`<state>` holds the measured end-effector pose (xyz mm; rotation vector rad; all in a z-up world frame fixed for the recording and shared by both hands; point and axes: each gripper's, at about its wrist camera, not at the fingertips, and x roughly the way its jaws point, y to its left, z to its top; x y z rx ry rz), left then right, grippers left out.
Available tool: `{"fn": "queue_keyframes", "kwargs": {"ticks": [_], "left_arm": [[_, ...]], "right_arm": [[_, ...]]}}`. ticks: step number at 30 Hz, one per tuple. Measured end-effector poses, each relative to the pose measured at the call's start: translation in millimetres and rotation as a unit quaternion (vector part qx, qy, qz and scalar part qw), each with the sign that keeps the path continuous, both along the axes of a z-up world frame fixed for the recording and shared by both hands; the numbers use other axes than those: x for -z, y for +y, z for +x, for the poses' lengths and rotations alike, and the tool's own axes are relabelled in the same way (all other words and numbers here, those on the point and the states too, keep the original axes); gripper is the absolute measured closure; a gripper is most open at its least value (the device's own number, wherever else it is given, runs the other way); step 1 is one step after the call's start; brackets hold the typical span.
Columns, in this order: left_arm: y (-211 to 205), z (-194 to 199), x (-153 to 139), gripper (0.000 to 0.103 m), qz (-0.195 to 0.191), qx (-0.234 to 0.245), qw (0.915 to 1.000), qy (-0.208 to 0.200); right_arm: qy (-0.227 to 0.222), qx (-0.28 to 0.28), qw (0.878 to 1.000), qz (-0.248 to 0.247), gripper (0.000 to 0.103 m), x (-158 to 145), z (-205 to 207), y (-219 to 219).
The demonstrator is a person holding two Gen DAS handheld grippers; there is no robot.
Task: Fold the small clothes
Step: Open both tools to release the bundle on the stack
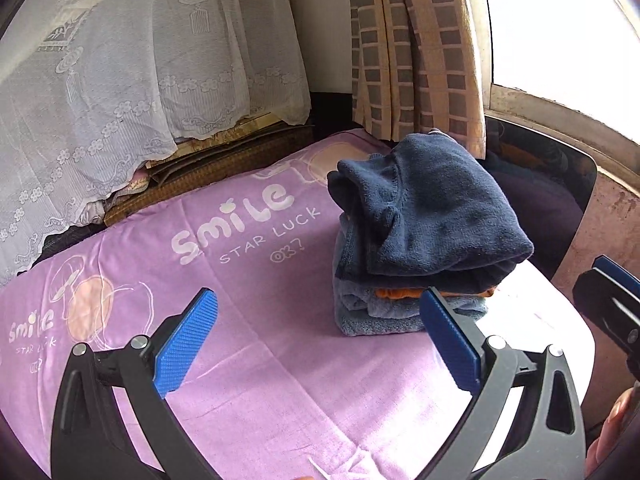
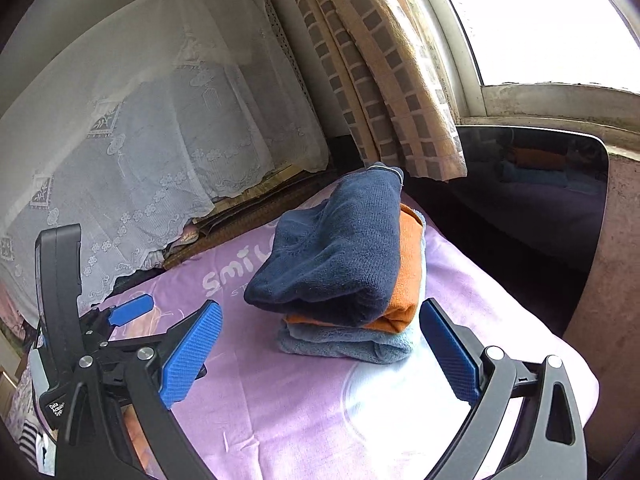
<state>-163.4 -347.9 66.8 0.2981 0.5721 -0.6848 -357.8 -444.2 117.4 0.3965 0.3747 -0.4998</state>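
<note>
While both tools hover low over the bed, notes run near to far.

Left gripper: jaws spread wide, nothing between the blue pads; bare sheet under them, the stack just beyond its right pad.

Right gripper: jaws spread wide, empty; the stack's near edge sits in the gap at 12 o'clock, close to the pads but apart from them.

Purple sheet: printed "smile", working surface; a pale patch lies below the stack at 6 o'clock in the right wrist view, sunlight or print, cannot tell which.

Stack of folded clothes: three pieces. Light blue piece at the bottom, orange piece in the middle, navy piece on top.

Navy piece, lie: bulges and overhangs toward 9 o'clock; a loose flap shows in the left wrist view, so the fold looks soft.

Progress, judged: folding looks close to done; no unfolded garment is in view.

Risk 1: a pad brushing the stack's side would likely slide the navy piece off, since it sits off-centre.

Risk 2: pinching only the top layer would open its fold.

Risk 3: the stack lies near the bed edge at 3 o'clock; a push that way could tip it toward the dark glossy panel.

Far: lace cover at 10 o'clock, checked curtain at 12, window at 1.
</note>
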Motion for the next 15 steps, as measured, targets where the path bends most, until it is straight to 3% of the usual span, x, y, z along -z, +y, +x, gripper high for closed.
{"fn": "queue_keyframes", "kwargs": {"ticks": [15], "left_arm": [[9.7,0.5,-8.1,0.005,-0.023,-0.006,0.9996,0.012]], "right_arm": [[0.004,0.003,1.0,-0.008,0.004,-5.6,2.9,5.8]]}}
